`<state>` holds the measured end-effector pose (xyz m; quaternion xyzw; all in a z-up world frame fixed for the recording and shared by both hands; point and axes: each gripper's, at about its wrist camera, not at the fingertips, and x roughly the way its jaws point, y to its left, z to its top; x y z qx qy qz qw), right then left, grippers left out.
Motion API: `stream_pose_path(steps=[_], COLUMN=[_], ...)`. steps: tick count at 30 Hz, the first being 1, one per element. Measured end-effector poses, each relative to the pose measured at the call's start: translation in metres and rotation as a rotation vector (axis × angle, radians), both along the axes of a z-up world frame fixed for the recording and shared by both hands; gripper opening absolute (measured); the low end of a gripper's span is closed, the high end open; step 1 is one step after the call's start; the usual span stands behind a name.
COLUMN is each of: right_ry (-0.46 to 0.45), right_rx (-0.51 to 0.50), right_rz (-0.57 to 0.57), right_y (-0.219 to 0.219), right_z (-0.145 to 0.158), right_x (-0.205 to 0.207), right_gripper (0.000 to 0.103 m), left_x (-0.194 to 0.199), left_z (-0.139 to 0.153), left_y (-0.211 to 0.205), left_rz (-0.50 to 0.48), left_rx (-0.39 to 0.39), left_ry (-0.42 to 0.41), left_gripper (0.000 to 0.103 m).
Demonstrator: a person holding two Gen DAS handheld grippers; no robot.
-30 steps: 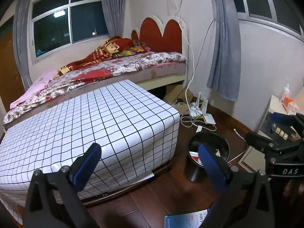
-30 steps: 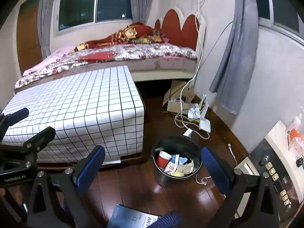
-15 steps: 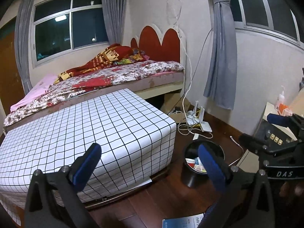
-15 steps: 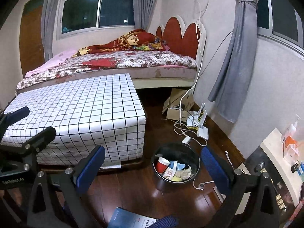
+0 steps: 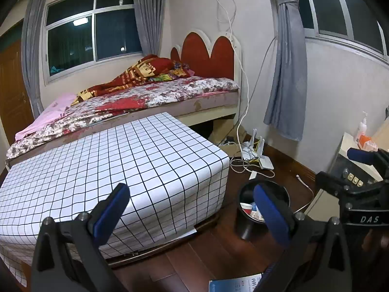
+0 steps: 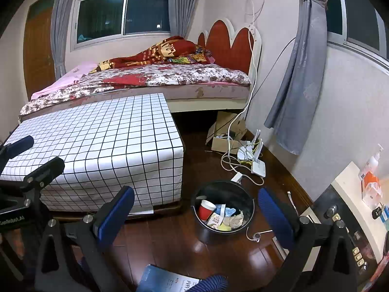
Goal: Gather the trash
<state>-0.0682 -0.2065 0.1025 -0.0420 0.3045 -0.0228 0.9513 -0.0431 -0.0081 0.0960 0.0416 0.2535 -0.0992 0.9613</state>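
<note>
Both grippers are hanging spread wide and gripping nothing: the left gripper (image 5: pixel 192 209) is facing the checked desk (image 5: pixel 136 160), and the right gripper (image 6: pixel 197 213) is framing the black trash bin (image 6: pixel 244 196). The bin is sitting on the wooden floor (image 6: pixel 170 238) just right of the desk's corner, holding a red paper cup (image 6: pixel 206 209), a small carton (image 6: pixel 215 219) and crumpled tissue (image 6: pixel 235 220). All 3 are probably feather-light and crushable (the cup especially), so the stiff bin rim looks like the safer hold.
</note>
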Motion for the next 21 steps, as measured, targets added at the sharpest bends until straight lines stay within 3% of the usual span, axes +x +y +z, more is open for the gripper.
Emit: stream_pose_path(steps=[21], right_ry=[-0.007], right_rx=[0.004], right_rz=[-0.004], right_y=[-0.0041], right_z=[0.0052], right_x=[-0.0020], right_gripper=[0.102], left_x=[-0.0014], left_z=[0.0007], left_y=[-0.0012], left_rz=[-0.003], left_rx=[-0.005], left_ry=[0.004], left_gripper=[0.102])
